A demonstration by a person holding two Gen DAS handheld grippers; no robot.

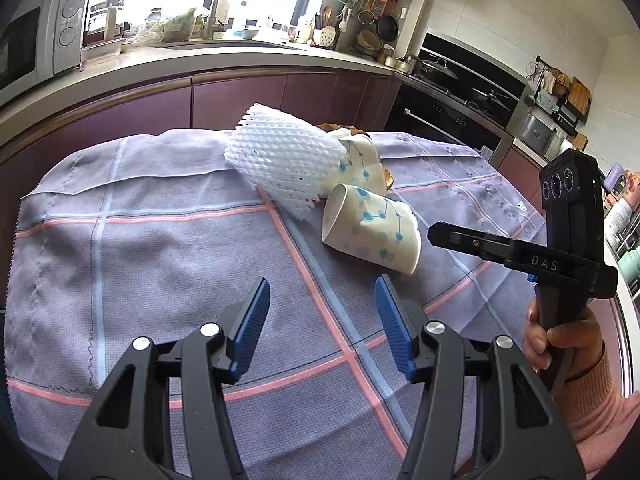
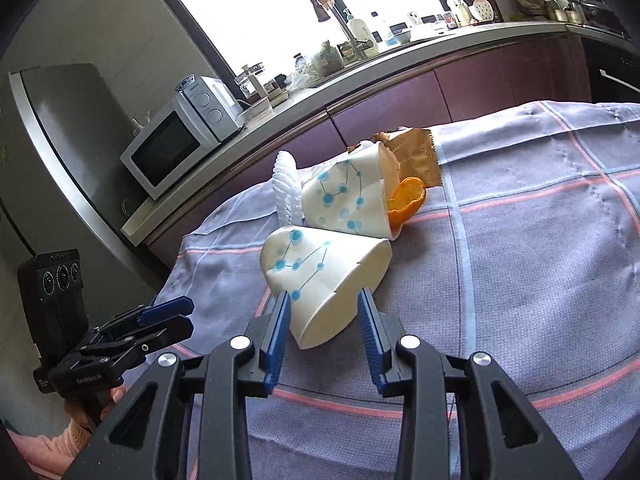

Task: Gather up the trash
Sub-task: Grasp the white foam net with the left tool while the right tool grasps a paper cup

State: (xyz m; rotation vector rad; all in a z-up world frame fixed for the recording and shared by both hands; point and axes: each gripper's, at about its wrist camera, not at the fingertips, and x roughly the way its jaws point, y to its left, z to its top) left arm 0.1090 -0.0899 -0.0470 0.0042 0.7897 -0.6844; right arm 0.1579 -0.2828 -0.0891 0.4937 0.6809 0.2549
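Two crushed white paper cups with blue dots lie on a checked cloth. The near cup (image 2: pixel 324 280) (image 1: pixel 370 228) lies on its side. The far cup (image 2: pixel 348 200) (image 1: pixel 360 164) is behind it. A white foam net (image 1: pixel 280 160) (image 2: pixel 286 184) leans against the far cup. An orange peel (image 2: pixel 406 200) and a brown wrapper (image 2: pixel 412 148) lie by the far cup. My right gripper (image 2: pixel 324 308) is open, its fingers on either side of the near cup's crushed rim; whether they touch it I cannot tell. My left gripper (image 1: pixel 322 304) is open and empty, short of the near cup.
The cloth (image 1: pixel 160 260) covers a table. A kitchen counter (image 1: pixel 200 56) with purple cabinets runs behind it. A microwave (image 2: pixel 176 144) and a fridge (image 2: pixel 44 152) stand at the left. A stove (image 1: pixel 460 80) is at the right.
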